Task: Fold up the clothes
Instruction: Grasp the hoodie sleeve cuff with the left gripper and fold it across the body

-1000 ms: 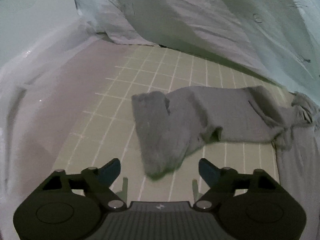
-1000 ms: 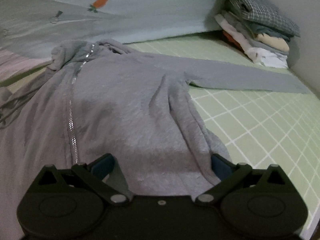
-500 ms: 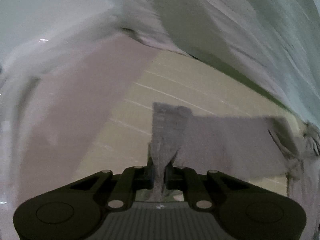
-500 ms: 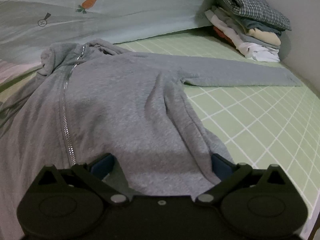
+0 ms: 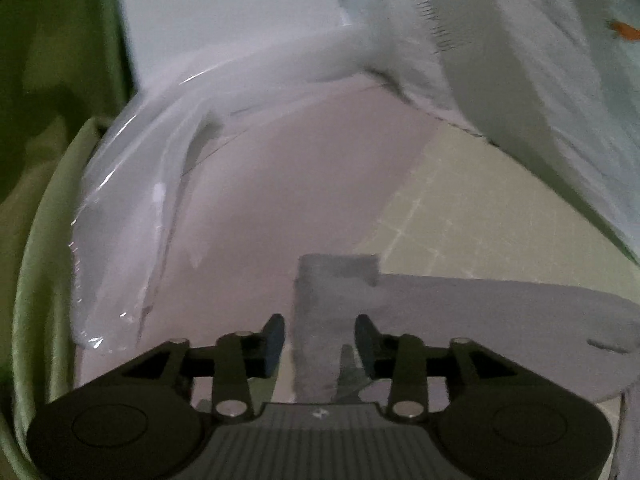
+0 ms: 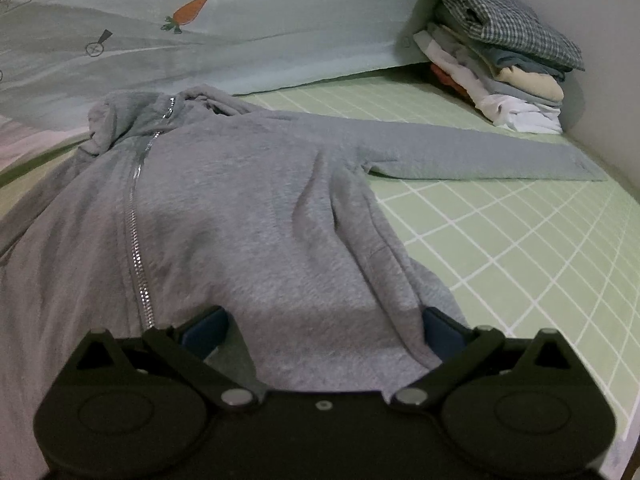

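Note:
A grey zip-up hoodie [image 6: 248,208] lies spread face up on a green checked sheet [image 6: 520,248], its right sleeve [image 6: 480,160] stretched out flat. My right gripper [image 6: 324,332] is open over the hoodie's bottom hem, fingers either side of the cloth. In the left wrist view the other sleeve [image 5: 460,320] lies stretched, its cuff [image 5: 336,280] between the fingers of my left gripper [image 5: 320,340], which is partly open and not pinching it.
A light blue duvet [image 6: 240,20] with a carrot print runs along the back. A stack of folded clothes [image 6: 500,60] sits in the far right corner by the wall. A pale pink sheet [image 5: 280,184] and a green curtain [image 5: 52,80] lie to the left.
My left gripper shut on the sleeve cuff, pulled it out to the left, and has now opened off it. The right gripper has barely moved.

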{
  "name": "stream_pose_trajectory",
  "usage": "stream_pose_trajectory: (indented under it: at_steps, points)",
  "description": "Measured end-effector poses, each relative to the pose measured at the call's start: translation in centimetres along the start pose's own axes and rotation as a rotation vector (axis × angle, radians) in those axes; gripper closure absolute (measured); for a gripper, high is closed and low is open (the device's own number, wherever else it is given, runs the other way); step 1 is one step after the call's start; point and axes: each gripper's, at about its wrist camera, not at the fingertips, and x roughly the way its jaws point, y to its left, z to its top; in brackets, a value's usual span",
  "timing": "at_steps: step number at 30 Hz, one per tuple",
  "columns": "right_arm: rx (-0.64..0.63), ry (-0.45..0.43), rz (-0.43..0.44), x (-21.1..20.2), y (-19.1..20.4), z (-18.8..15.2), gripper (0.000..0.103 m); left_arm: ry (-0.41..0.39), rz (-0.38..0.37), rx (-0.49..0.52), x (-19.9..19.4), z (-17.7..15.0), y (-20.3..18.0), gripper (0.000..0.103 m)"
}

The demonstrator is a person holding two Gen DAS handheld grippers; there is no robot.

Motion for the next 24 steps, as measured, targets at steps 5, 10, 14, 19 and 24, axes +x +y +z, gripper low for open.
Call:
stream_pose_trajectory:
  at_steps: [5,10,14,19,24]
  points:
    - [0.002,-0.004,-0.003,0.0,0.0,-0.1,0.0,0.04,-0.021,0.099,1.7,-0.9,-3.2,0.048]
    - [0.005,-0.002,-0.007,0.0,0.1,0.0,0.0,0.062,0.063,0.207,3.1,-1.5,-4.8,0.038]
    - [0.016,-0.01,-0.018,0.0,0.3,-0.2,0.0,0.048,0.115,0.191,3.2,-0.9,-3.6,0.05]
    - [0.026,-0.017,-0.03,-0.1,0.4,-0.3,0.0,0.008,0.183,0.073,2.1,-0.1,0.0,0.089]
    - [0.026,-0.018,-0.031,-0.1,0.4,-0.3,0.0,0.005,0.244,-0.049,1.2,0.5,4.1,0.091]
